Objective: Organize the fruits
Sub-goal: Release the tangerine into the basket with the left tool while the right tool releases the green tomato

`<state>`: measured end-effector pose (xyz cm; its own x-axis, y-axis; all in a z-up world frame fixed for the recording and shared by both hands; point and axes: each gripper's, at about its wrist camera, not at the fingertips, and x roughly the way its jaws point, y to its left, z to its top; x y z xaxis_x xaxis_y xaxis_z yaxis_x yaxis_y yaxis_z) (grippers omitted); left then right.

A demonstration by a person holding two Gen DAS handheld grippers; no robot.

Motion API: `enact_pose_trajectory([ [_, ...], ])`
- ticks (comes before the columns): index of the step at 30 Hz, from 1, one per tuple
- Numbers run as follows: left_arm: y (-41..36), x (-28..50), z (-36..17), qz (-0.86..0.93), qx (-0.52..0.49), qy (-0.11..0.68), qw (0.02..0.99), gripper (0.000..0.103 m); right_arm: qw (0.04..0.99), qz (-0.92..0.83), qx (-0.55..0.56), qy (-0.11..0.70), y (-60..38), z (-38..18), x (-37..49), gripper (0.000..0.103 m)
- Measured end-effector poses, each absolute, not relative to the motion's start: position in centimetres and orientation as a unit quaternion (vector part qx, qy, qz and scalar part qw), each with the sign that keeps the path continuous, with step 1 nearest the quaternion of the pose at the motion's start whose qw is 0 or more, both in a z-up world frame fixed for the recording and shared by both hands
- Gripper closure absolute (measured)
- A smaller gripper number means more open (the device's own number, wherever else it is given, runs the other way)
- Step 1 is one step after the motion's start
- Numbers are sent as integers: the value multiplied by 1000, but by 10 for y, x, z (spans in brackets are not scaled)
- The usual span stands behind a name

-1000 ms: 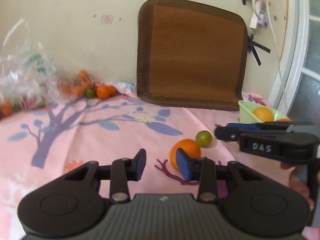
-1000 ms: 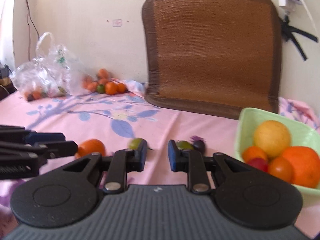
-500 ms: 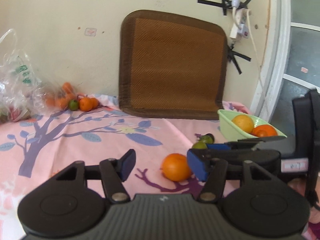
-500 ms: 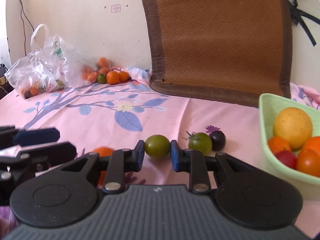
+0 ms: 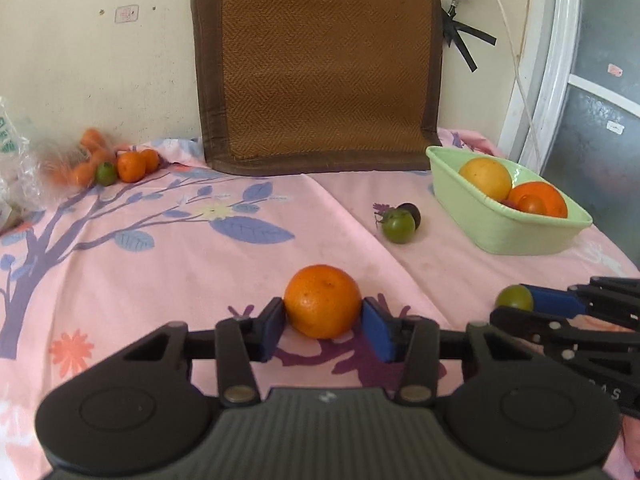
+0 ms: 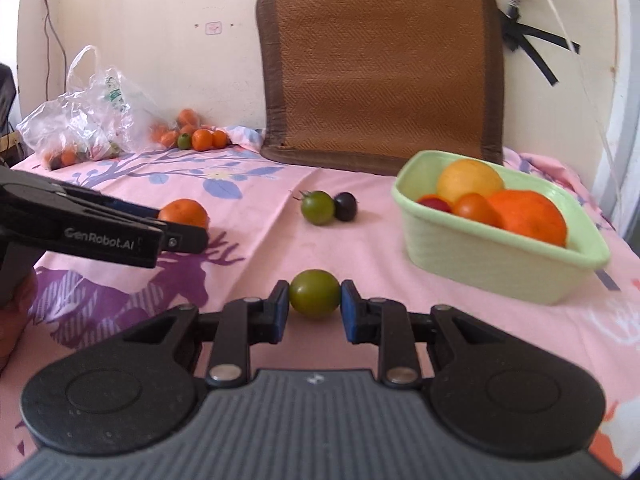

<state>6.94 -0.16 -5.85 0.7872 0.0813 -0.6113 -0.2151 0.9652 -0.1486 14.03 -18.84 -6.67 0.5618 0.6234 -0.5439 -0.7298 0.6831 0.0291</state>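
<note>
Pink cloth printed with a purple tree and blue leaves covers the surface under both my claws, running back to a cream wall where a brown woven mat with a dark border leans upright. At far left a crumpled clear plastic bag with green print too blurred to read lies beside a heap of small orange fruits with one green one among them.

My left claw reaches forward low over the cloth, its blue pads touching either side of the round orange fruit, which sits on the cloth between them. From the right wrist camera I read "GenRobot.AI" in white letters on that claw's black side, and its fingers point right toward the same orange.

Further right, a small green tomato with its stalk and a dark purple round fruit lie touching each other on the cloth, well ahead of both claws.

My right claw is also level and low, pads pressed on the olive-green round fruit, clamped at its middle. In the left wrist view, letters ending "AS" show on its body.

At far right stands the pale green plastic basket, holding a yellow fruit, a large orange and smaller red ones.
</note>
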Motion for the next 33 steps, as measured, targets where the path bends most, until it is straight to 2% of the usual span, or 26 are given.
enact_pose_trajectory([
  [5,-12,66,-54,72,-115,310,941,62,884,373,-86,270,-203,-68,138,73],
  [17,-76,93,-7,-10,-96,267,959,62,925,317,-41,203,-262,-50,141,73],
  [23,-90,147,19,-35,-87,268,959,62,944,284,-7,170,-288,-26,181,73],
  [33,-98,249,11,-31,-122,309,943,62,935,271,48,224,-286,-38,262,73],
])
